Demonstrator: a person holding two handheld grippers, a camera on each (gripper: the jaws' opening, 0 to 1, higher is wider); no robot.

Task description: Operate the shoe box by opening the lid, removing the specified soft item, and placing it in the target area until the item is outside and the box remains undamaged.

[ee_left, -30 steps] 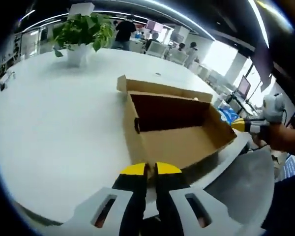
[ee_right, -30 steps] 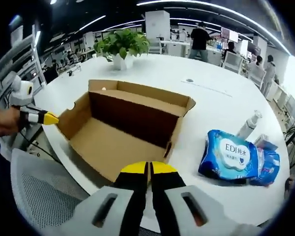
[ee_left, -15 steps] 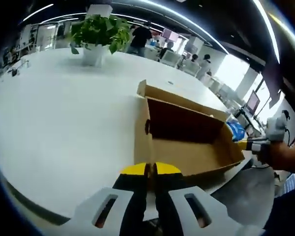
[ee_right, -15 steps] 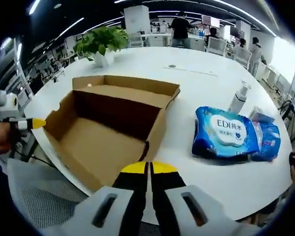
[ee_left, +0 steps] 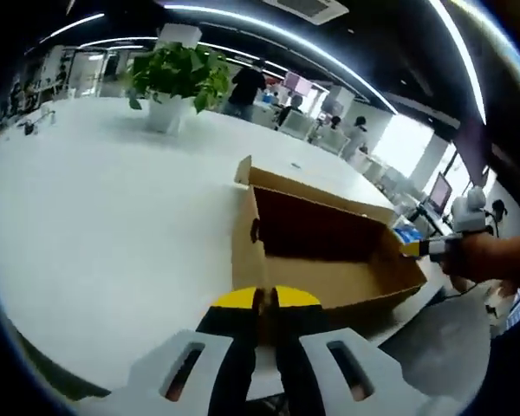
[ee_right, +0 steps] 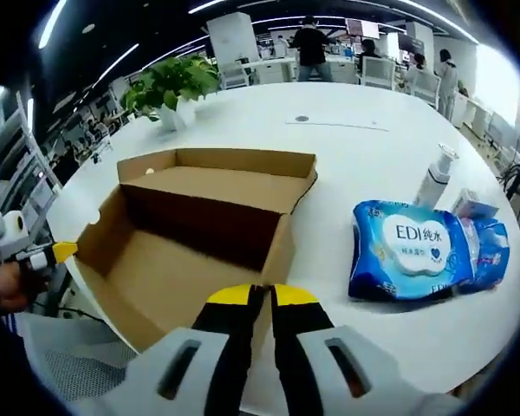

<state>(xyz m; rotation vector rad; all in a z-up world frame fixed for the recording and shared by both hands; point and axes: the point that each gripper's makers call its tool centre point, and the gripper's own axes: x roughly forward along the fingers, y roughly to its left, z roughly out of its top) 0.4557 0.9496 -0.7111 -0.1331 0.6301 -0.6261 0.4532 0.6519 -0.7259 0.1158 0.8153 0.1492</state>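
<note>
Plain brown cardboard shoe box point(ee_right: 191, 234) on a white table point(ee_right: 364, 156). At 3 o'clock there's a blue wipes pack point(ee_right: 407, 251) with a white label, and both grippers have yellow tips on black jaws.

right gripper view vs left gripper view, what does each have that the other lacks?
Right gripper view alone: the whole blue wet-wipes pack lying on the table beside the box, and a white pump bottle behind it.

Left gripper view alone: a monitor at the far right.

Both: the open, empty cardboard shoe box, the potted plant, the white table, and each shut hand-held gripper, right, left.
</note>
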